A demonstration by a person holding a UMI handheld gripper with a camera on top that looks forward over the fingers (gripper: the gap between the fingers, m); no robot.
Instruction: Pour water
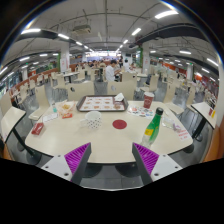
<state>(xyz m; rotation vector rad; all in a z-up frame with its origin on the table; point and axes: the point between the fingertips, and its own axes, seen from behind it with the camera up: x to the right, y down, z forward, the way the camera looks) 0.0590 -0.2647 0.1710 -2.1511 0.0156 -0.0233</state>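
Green bottle (153, 125) on table (60, 145), beyond right finger; fingers (76, 157) apart, holding nothing.

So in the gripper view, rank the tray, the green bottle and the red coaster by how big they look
1. Tray, largest.
2. Green bottle.
3. Red coaster, smallest.
The tray lies farther off yet looks widest. The fingers stand open, short of everything.

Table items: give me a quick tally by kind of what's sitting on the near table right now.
Green bottle: 1
Patterned white cup: 1
Red round coaster: 1
Checkered board: 1
Red container: 1
Red flat packet: 1
Total: 6 I can tell apart; the small clutter at the table edges is unclear. Gripper open, short of the table.
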